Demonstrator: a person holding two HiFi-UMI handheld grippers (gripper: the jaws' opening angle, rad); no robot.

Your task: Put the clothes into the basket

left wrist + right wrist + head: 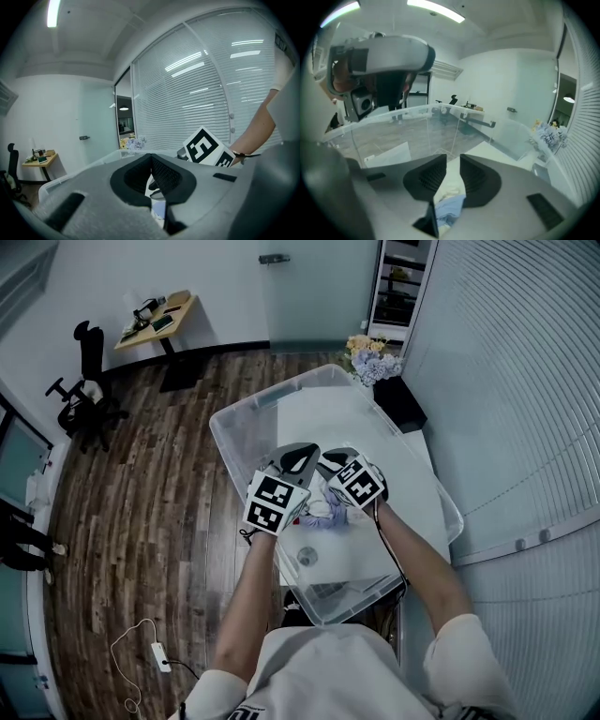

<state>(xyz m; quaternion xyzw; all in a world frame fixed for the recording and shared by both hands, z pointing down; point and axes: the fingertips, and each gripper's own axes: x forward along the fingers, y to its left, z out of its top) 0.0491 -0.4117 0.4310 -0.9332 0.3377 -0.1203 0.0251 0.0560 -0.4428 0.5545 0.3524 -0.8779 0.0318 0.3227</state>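
I'm working over the big clear plastic storage bin [221,442] that's serving as the basket. Both grippers are hovering close together over its near half. My left gripper [298,460] [151,161] is pinching almost fully closed, and a strip of the small light-blue-and-white cloth garment [158,208] is showing low between its jaws. My right gripper [328,465] [452,164] is standing at a narrow gap, clamping a bunched wad of that same garment [449,208] deep between the jaws.

In the head view the garment [323,514] is hanging between the two grippers over the bin's opening. I can't tell whether it's below the rim. It isn't laid down yet.

To do this well, I'm thinking both hands should sink together until the cloth rests on the bin floor. Only then should both sets of jaws open, well inside the walls, so no corner drapes over the rim.
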